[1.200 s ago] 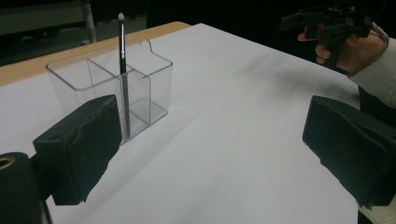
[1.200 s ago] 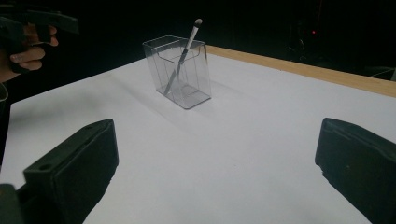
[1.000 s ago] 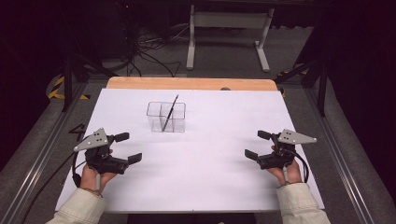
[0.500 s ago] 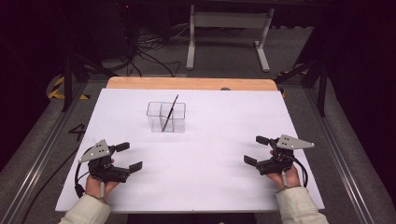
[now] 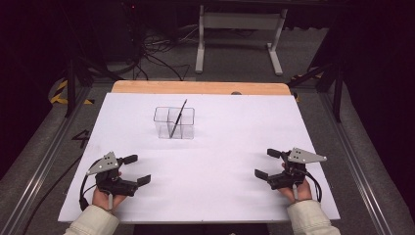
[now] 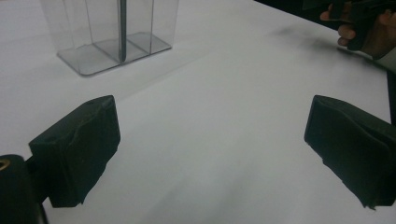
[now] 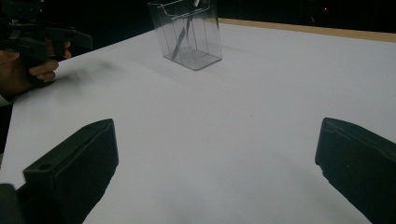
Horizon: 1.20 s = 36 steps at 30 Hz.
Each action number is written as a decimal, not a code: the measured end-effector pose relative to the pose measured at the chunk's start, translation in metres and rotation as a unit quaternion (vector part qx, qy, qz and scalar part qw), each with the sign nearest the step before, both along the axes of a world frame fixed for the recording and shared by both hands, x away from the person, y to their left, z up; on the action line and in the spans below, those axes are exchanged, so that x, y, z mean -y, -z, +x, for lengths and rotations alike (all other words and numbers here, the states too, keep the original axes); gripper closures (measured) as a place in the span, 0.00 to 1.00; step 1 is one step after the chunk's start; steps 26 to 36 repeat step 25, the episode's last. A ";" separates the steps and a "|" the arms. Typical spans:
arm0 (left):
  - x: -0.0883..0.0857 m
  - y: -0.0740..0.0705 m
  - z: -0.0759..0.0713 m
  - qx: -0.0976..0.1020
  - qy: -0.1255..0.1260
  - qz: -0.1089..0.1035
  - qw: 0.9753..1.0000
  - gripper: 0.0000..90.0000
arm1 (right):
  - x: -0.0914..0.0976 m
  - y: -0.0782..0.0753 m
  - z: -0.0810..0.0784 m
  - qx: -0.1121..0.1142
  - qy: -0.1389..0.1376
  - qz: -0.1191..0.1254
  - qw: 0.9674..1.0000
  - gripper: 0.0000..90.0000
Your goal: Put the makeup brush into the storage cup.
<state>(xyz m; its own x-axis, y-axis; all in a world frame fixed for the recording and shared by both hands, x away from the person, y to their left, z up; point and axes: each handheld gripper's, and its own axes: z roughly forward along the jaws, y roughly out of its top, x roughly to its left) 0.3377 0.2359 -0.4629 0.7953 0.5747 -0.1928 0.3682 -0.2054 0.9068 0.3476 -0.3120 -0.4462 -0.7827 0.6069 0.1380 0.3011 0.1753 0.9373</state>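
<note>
A clear plastic box (image 5: 174, 123) with two compartments stands on the white table sheet (image 5: 210, 147), back of centre. A thin dark stick (image 5: 178, 117) leans in it, its tip above the rim. The box (image 6: 112, 35) and stick (image 6: 122, 28) lie ahead in the left gripper view, and the box (image 7: 187, 32) shows far off in the right gripper view. My left gripper (image 5: 137, 169) rests open near the front left, nothing between its jaws. My right gripper (image 5: 267, 163) is open near the front right, also with nothing in it. Both are well short of the box.
A wooden table edge (image 5: 200, 87) runs along the back of the sheet. Metal rails (image 5: 44, 161) flank the table on both sides. Behind it, a white stand (image 5: 237, 29) and cables (image 5: 147, 54) sit on the dark floor. Wide bare sheet lies between the grippers.
Both hands have drawn back toward the front edge of the table, the left one more. Both grippers stay open. The box and stick have not moved.
</note>
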 end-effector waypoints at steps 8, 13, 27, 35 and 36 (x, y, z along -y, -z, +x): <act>0.002 0.003 -0.001 0.002 0.003 0.001 1.000 0.04 | -0.002 0.008 -0.004 0.008 0.000 -0.004 1.000 0.00; 0.002 0.003 -0.001 0.005 0.003 -0.002 1.000 0.04 | -0.002 0.009 -0.004 0.008 0.001 -0.004 1.000 0.00; 0.001 0.003 -0.001 0.004 0.004 -0.006 1.000 0.04 | -0.003 0.009 -0.004 0.009 -0.001 -0.006 1.000 0.00; 0.001 0.003 -0.001 0.004 0.004 -0.006 1.000 0.04 | -0.003 0.009 -0.004 0.009 -0.001 -0.006 1.000 0.00; 0.001 0.003 -0.001 0.004 0.004 -0.006 1.000 0.04 | -0.003 0.009 -0.004 0.009 -0.001 -0.006 1.000 0.00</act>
